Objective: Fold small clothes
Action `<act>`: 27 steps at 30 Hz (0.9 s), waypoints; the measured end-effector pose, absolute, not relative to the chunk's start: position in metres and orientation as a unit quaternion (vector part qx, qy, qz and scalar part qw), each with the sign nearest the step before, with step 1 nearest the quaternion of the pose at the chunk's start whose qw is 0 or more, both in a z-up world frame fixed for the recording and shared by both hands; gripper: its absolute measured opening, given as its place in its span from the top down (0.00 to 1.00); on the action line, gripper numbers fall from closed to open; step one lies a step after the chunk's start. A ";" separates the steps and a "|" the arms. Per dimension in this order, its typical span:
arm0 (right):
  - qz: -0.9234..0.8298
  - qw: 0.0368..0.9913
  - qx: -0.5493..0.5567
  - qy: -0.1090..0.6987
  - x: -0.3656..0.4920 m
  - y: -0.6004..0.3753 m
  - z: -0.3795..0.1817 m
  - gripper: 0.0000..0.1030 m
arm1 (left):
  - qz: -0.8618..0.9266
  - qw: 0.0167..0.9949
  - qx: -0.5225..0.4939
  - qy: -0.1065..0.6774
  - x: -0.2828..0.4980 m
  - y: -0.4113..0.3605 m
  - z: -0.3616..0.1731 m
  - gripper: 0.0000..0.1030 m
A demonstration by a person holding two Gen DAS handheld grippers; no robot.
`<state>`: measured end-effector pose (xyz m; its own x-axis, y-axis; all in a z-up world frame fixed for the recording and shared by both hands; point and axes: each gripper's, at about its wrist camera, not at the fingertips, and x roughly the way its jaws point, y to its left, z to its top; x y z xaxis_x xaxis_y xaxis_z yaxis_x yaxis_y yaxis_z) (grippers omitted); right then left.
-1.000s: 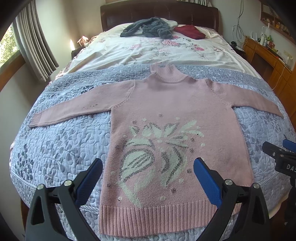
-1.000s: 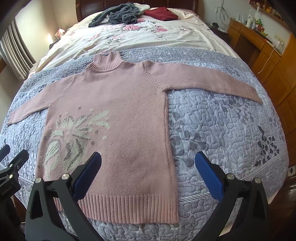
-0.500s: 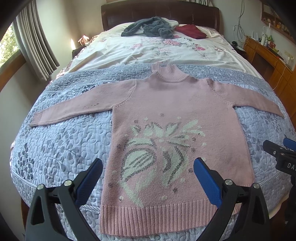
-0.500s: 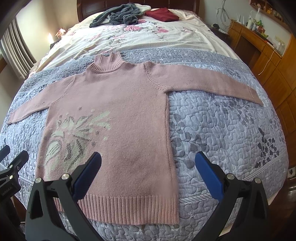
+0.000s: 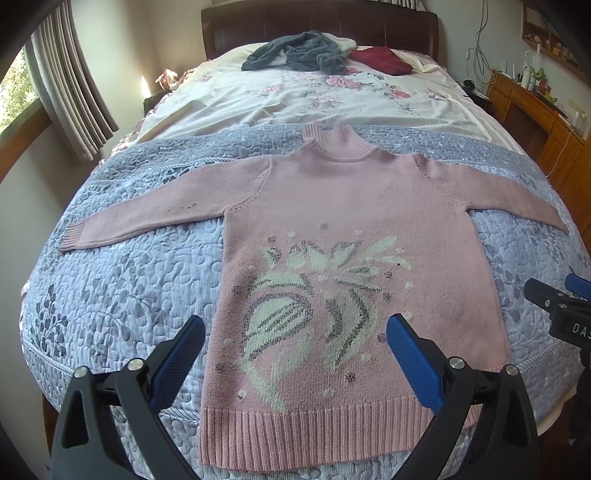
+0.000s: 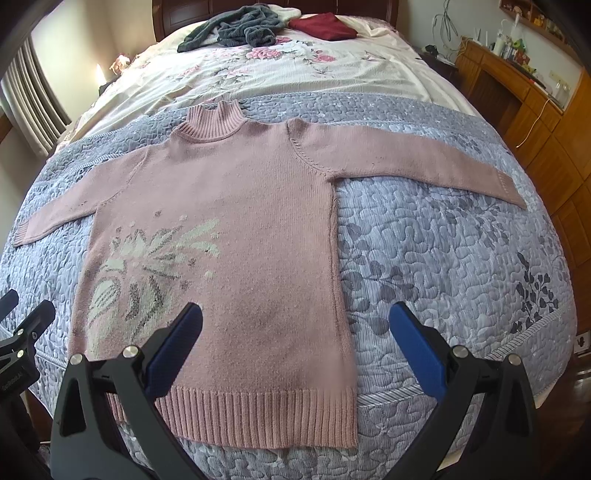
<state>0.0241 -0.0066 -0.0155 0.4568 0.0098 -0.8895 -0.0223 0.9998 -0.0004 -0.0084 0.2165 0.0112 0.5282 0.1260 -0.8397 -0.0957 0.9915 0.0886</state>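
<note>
Here, both tongs poised over an unfolded sweater

Nearest, the left tongs [image 5: 293, 356] and right tongs [image 6: 295, 345] gape wide and empty above the ribbed hem at the bed's foot edge, likely lining up a first grasp. The pink knitted sweater with a pale leaf motif [image 5: 347, 266] lies flat on the grey-blue quilted bedspread [image 6: 443, 258], sleeves outstretched, ready for folding. Farther, a crumpled grey garment [image 5: 295, 55] sits by the headboard.

quilt [image 6: 443, 258] bare beside the sweater [image 6: 240, 221], grey clothes [image 6: 236, 26] well apart by the headboard
</note>
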 end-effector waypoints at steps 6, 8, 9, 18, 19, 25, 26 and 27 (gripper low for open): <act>0.008 0.854 -0.006 0.519 0.023 -0.007 -0.019 0.03 | 0.066 0.875 0.019 0.480 -0.008 0.216 0.013 0.04; 0.008 0.854 -0.007 0.519 0.023 -0.009 -0.019 0.03 | 0.065 0.875 0.019 0.480 -0.008 0.216 0.013 0.04; 0.008 0.855 -0.006 0.519 0.023 -0.009 -0.019 0.03 | 0.065 0.875 0.019 0.480 -0.008 0.216 0.014 0.04; 0.008 0.854 -0.006 0.520 0.023 -0.009 -0.019 0.03 | 0.066 0.874 0.023 0.481 -0.007 0.214 0.013 0.04; 0.008 0.854 -0.006 0.520 0.023 -0.009 -0.019 0.03 | 0.066 0.874 0.024 0.481 -0.007 0.214 0.014 0.04; 0.008 0.855 -0.006 0.518 0.024 -0.009 -0.018 0.03 | 0.066 0.874 0.026 0.481 -0.007 0.214 0.013 0.04; 0.007 0.856 -0.006 0.517 0.025 -0.009 -0.018 0.03 | 0.065 0.874 0.026 0.481 -0.007 0.214 0.013 0.04; 0.007 0.856 -0.005 0.517 0.025 -0.009 -0.018 0.03 | 0.064 0.874 0.027 0.480 -0.007 0.214 0.014 0.04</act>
<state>0.0251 -0.0094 -0.0177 0.4657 0.0074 -0.8849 -0.0180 0.9998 -0.0011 -0.0071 0.2139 0.0137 0.5304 0.1375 -0.8365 -0.0857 0.9904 0.1084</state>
